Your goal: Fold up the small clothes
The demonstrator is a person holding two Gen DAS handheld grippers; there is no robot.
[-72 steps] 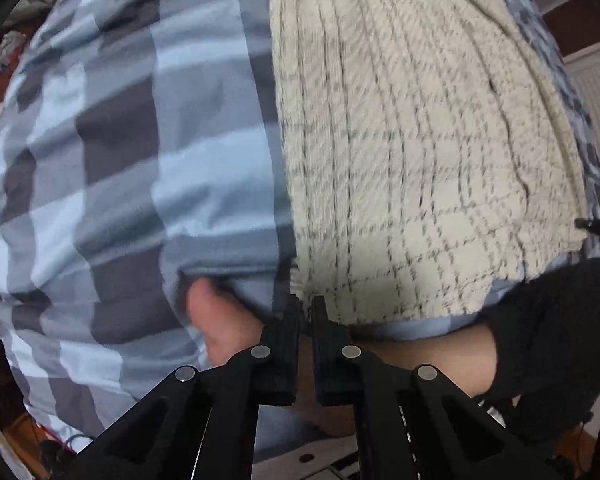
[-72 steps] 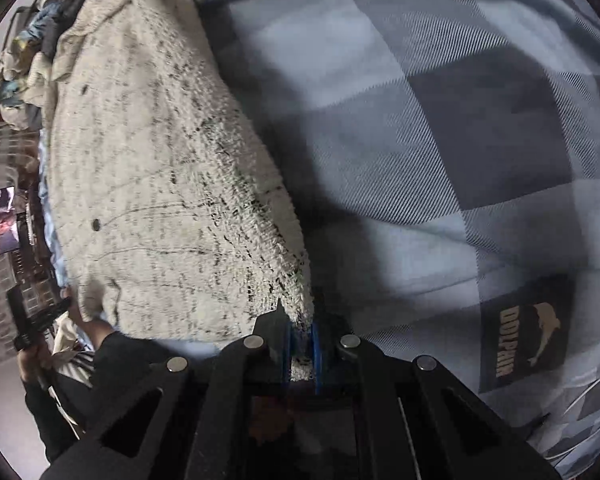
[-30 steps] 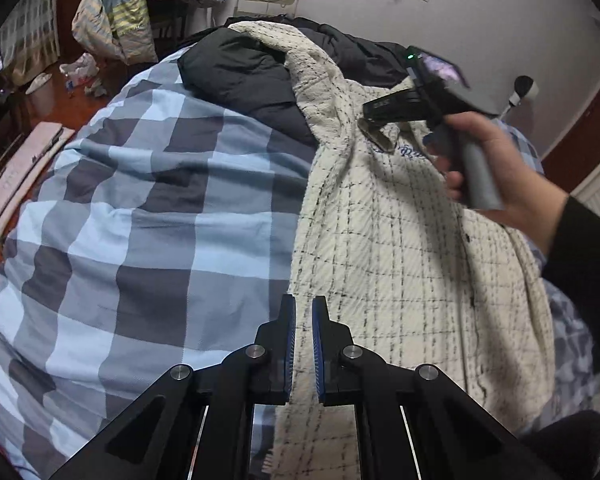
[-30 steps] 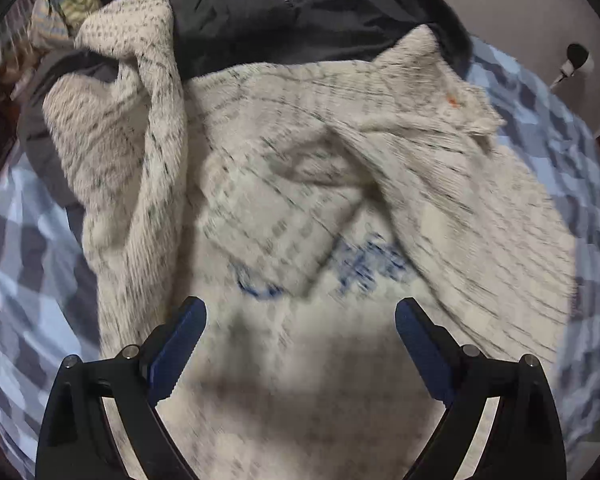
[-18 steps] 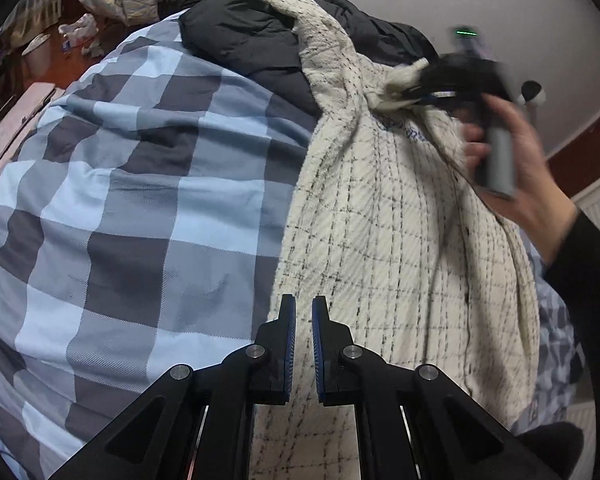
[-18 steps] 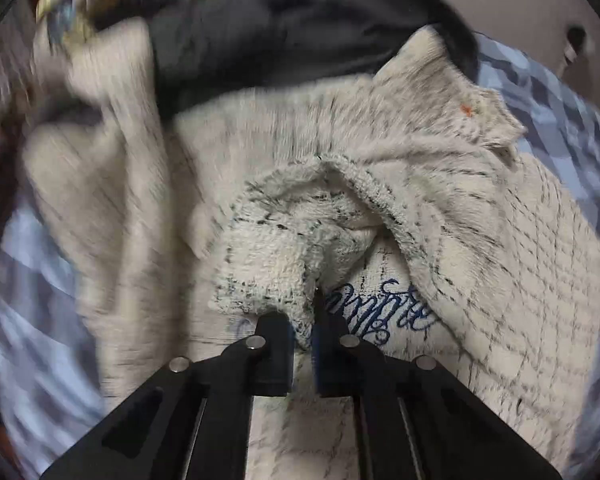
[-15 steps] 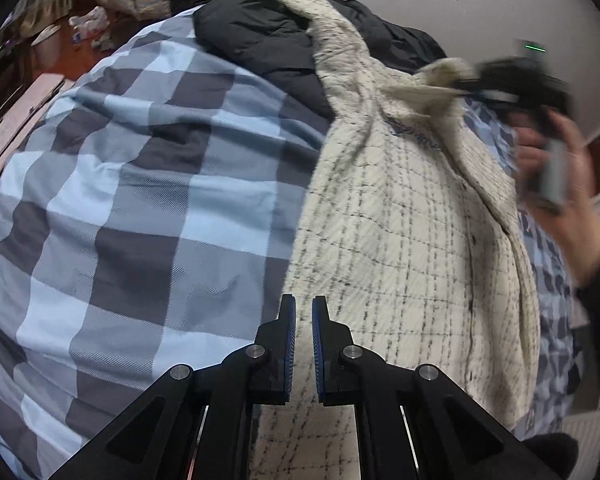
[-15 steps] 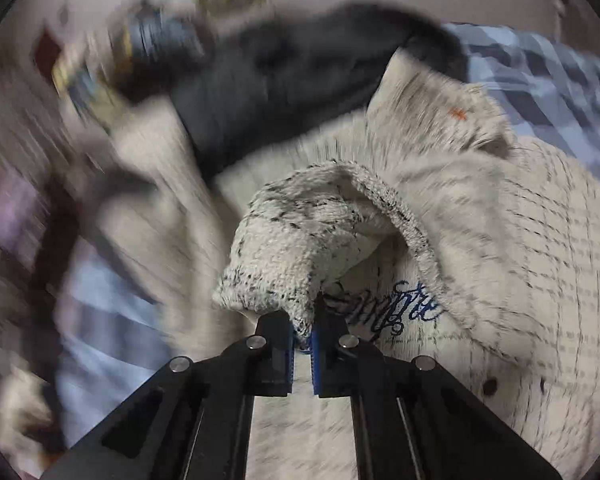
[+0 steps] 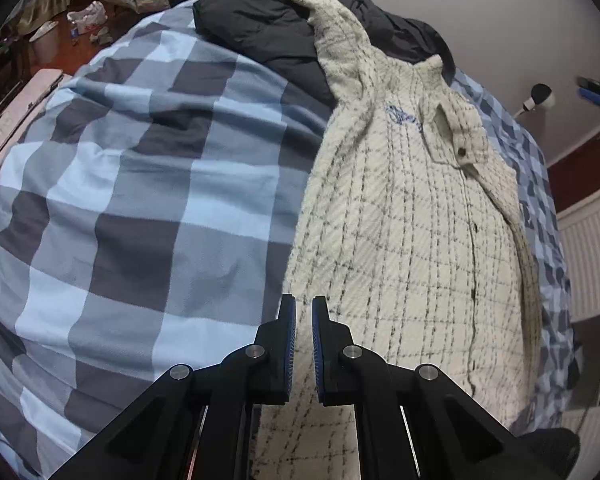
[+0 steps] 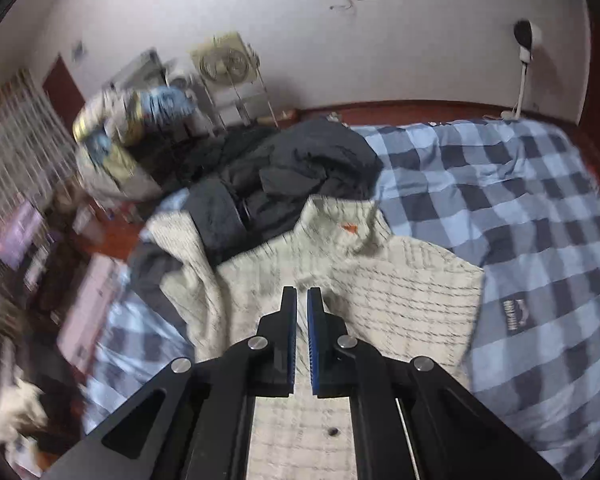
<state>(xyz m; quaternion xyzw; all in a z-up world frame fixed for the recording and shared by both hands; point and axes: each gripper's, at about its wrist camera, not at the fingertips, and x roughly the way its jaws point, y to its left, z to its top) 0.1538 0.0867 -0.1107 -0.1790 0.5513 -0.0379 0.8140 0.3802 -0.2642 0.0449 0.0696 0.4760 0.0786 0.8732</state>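
A cream checked button-up shirt lies lengthwise on the blue checked bedcover, collar at the far end, one sleeve draped over a dark jacket. My left gripper is shut and empty above the shirt's near left edge. In the right wrist view the same shirt lies flat below, collar far. My right gripper is shut and empty, held above the shirt's middle.
The dark jacket is bunched at the far end of the bed. A pile of clothes and a fan stand by the far wall. A lamp stands at the right. The floor lies left of the bed.
My right gripper let go of the shirt's sleeve fold and rose back, away from the bed. The shirt front now lies flatter. My left gripper stayed shut and barely moved.
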